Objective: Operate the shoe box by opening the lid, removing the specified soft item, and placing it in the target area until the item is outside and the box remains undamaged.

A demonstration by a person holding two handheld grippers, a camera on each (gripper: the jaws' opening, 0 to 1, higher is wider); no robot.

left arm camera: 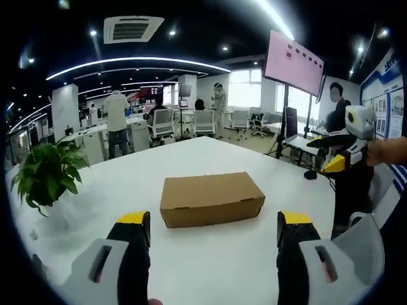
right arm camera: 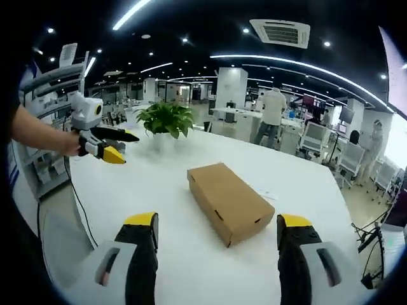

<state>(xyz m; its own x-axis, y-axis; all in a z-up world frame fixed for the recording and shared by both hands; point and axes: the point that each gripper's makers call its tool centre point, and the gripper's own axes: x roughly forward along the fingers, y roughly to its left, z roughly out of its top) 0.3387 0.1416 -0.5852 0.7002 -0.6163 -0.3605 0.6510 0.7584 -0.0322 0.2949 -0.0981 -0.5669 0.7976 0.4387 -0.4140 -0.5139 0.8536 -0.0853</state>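
a closed brown cardboard shoe box (left arm camera: 212, 199) lies flat on the white desk (left arm camera: 210, 267), lid on, out in the open middle of the surface. in the left gripper view the left gripper (left arm camera: 213, 236) shows its two yellow-tipped jaws spread wide apart with nothing between them, and the box sits ahead of them, clear of both tips. the right gripper (left arm camera: 340, 155) comes into that view from the right, held up by a hand (left arm camera: 386, 151) beyond the desk's edge, well apart from the box. a potted plant (left arm camera: 43, 170) stands on the desk to the left.

in the right gripper view the shoe box (right arm camera: 229, 201) lies at an angle, one short end nearest the camera and close to the right jaw. the right gripper (right arm camera: 216, 230) also holds its jaws wide and empty. the left gripper (right arm camera: 113, 146) is seen at the left, held by a hand (right arm camera: 71, 144) above the desk's (right arm camera: 159, 190) edge. the potted plant (right arm camera: 164, 119) stands at the far side. office chairs and people stand in the room behind.
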